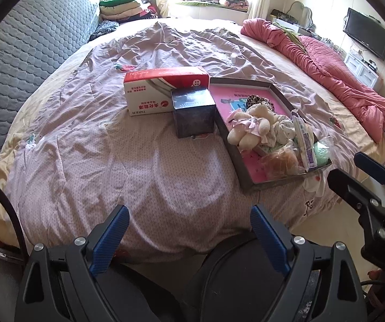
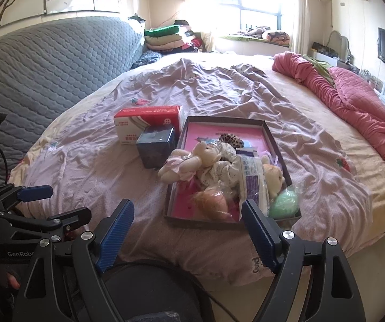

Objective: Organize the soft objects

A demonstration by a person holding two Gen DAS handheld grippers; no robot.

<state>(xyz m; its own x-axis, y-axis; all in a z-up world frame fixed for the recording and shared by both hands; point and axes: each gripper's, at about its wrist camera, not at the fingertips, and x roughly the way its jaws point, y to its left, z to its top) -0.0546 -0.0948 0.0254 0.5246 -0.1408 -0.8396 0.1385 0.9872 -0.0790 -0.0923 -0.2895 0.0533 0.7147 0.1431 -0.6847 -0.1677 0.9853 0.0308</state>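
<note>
Lower edge of both frames: your left gripper point(image 1: 189, 222) and right gripper point(image 2: 188, 214), blue fingers point(image 1: 110, 237) spread wide, nothing between them. Centre: shallow tray point(image 2: 278, 145) with pink floor on the bed point(image 2: 85, 166), heaped with soft objects, namely a cream plush bear point(image 2: 192, 161), a leopard-print piece point(image 2: 232, 141), a green ball point(image 2: 283, 204) and a wipes pack point(image 2: 251, 179). Left of the tray, touching: dark cube box point(image 2: 156, 147), and behind it a red-and-white carton point(image 2: 144, 123). Right edge: pink quilt point(image 2: 359, 107).
</note>
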